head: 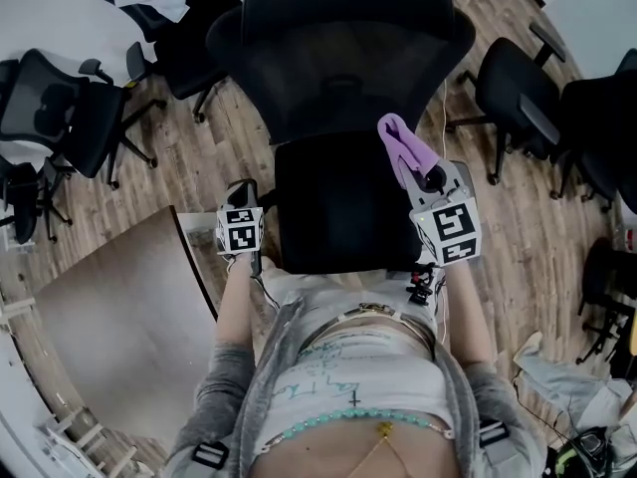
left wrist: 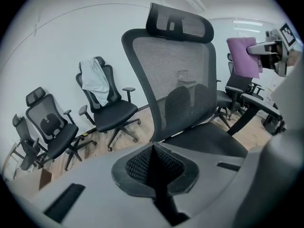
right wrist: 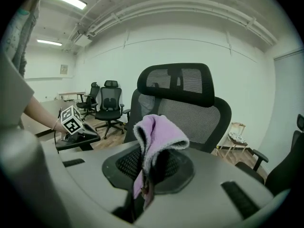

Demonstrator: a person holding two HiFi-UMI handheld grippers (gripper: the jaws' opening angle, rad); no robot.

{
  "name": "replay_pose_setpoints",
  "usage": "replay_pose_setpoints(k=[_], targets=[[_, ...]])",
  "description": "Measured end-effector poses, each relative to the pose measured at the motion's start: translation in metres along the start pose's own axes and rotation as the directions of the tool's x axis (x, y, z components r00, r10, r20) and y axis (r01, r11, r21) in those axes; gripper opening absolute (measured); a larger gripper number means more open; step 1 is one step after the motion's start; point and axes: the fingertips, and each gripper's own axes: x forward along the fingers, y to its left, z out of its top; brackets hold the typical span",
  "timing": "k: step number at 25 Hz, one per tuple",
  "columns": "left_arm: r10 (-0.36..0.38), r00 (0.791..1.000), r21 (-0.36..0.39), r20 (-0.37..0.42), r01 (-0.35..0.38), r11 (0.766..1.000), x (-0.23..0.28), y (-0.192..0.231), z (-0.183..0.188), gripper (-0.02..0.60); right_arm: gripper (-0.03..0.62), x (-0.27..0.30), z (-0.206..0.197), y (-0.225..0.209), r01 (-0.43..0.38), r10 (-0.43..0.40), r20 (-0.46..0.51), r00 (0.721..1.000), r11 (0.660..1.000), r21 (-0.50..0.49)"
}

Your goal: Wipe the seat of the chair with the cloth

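A black office chair stands right in front of me, its dark seat between my two grippers and its mesh backrest beyond. My right gripper hangs over the seat's right edge, shut on a purple cloth. In the right gripper view the cloth bunches up out of the jaws, in front of the backrest. My left gripper sits at the seat's left edge, shut with nothing in it. The left gripper view shows the seat just past its closed tips, and the cloth at far right.
Several other black office chairs ring the room: one with a white garment draped on it at back left, others at the right. A large flat brown board lies on the wooden floor to my left. A small side table stands by the wall.
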Motion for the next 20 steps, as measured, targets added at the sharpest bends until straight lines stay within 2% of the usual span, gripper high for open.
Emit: replay_pose_setpoints(k=[5, 10, 16, 20], targets=[[-0.006, 1.000, 0.002, 0.004, 0.006, 1.000, 0.002, -0.002, 0.003, 0.008, 0.048, 0.017, -0.003, 0.006, -0.058, 0.055, -0.045, 0.997, 0.996, -0.063], [-0.066, 0.998, -0.055, -0.017, 0.065, 0.996, 0.002, -0.004, 0.004, 0.008, 0.048, 0.041, 0.000, 0.017, -0.132, 0.127, -0.055, 0.990, 0.985, -0.107], [-0.127, 0.991, -0.108, -0.037, 0.123, 0.987, 0.003, 0.000, 0.002, 0.008, 0.048, 0.076, -0.009, 0.043, -0.215, 0.197, -0.116, 0.973, 0.961, -0.173], [-0.117, 0.993, -0.097, -0.028, 0.113, 0.989, 0.003, 0.005, 0.005, 0.008, 0.048, 0.098, -0.013, 0.063, -0.274, 0.250, -0.137, 0.958, 0.942, -0.194]])
